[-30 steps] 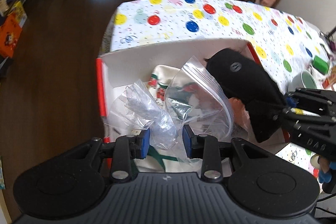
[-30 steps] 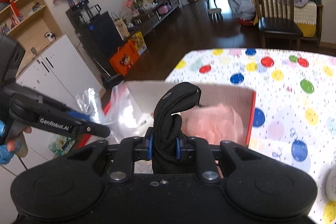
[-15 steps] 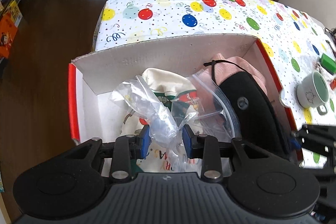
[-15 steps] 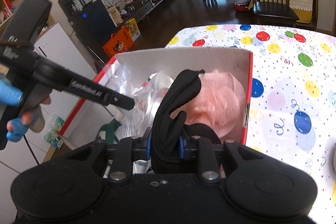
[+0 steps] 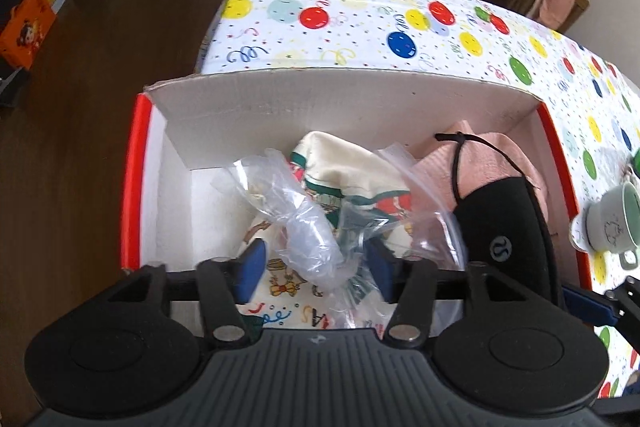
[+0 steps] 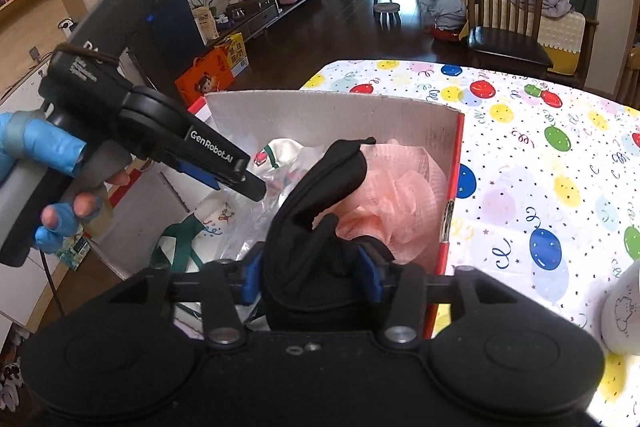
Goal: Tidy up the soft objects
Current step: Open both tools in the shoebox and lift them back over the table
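Note:
A red-edged cardboard box sits on the balloon-print tablecloth. Inside lie a cream printed cloth, a clear plastic zip bag, a pink mesh cloth and a black cap. My left gripper is open around the bag's crumpled end, pads apart from it. My right gripper is open with the black cap loose between its pads, over the box's near right corner. The left gripper also shows in the right wrist view, over the box.
A white and green mug stands on the table right of the box. The tablecloth stretches beyond the box. A wooden chair stands at the table's far end. Dark floor lies to the left.
Both grippers lowered their loads into the box, then opened. The zip bag and the black cap now rest in the box, released.

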Motion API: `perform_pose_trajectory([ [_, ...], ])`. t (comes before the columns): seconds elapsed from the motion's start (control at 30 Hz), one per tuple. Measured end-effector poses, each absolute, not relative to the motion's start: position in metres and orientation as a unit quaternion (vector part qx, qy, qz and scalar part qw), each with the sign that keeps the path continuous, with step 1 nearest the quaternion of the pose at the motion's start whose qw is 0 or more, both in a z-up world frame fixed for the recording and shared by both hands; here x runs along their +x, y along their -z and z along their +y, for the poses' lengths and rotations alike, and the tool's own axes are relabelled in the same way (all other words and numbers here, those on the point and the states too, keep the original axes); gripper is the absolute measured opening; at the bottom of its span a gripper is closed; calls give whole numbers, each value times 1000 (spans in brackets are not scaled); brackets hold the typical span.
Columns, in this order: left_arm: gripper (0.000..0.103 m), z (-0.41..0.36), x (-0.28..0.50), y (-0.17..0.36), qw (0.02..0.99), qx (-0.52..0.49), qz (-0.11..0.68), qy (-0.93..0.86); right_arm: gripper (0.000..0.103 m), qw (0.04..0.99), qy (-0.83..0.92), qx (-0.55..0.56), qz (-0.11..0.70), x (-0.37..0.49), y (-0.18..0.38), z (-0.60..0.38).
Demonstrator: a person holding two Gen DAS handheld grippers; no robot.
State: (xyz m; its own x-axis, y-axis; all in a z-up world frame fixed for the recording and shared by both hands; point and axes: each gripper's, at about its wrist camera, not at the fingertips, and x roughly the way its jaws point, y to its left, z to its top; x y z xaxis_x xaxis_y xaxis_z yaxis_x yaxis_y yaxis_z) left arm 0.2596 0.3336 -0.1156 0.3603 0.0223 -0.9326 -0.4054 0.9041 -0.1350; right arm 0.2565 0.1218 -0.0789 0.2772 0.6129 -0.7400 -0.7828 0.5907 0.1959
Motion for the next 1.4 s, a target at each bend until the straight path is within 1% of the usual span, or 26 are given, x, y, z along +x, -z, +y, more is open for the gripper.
perform_pose_trajectory([
  [0.13,59,337,254,116,807,-185,543,-142,58,791,-447,-98,406,256,76,120],
  [0.2,59,338,251,114,808,-192,538,-143,63,792,-449,-96,403,255,74,119],
  [0.27,59,339,247,110,811,-198,532,-141,65,792,-453,-93,399,254,71,118],
  [0.4,59,337,237,100,819,-200,519,-139,73,792,-461,-86,391,250,64,112],
  [0.6,60,329,221,80,835,-191,498,-133,80,794,-468,-72,381,245,52,102],
  [0.8,60,316,206,56,853,-185,472,-125,84,796,-476,-60,369,240,36,86],
  [0.83,61,313,203,52,857,-183,467,-122,84,796,-478,-59,366,239,33,83],
  [0.87,65,309,201,48,860,-180,462,-120,85,797,-480,-57,363,237,30,80],
  [0.9,67,306,198,44,864,-179,456,-118,85,797,-481,-56,360,236,27,78],
  [1.03,67,293,189,29,875,-186,434,-104,88,801,-487,-48,346,231,15,65],
  [1.07,68,287,188,25,878,-182,430,-100,89,802,-488,-48,342,230,12,61],
  [1.17,75,272,185,14,886,-171,421,-90,91,805,-491,-45,330,227,4,47],
  [1.2,75,267,184,11,888,-168,418,-86,94,807,-490,-44,326,227,1,42],
  [1.33,76,243,184,1,896,-158,409,-68,99,815,-485,-35,315,228,-8,19],
  [1.4,83,230,185,-3,899,-153,407,-58,102,820,-480,-31,311,229,-12,6],
])
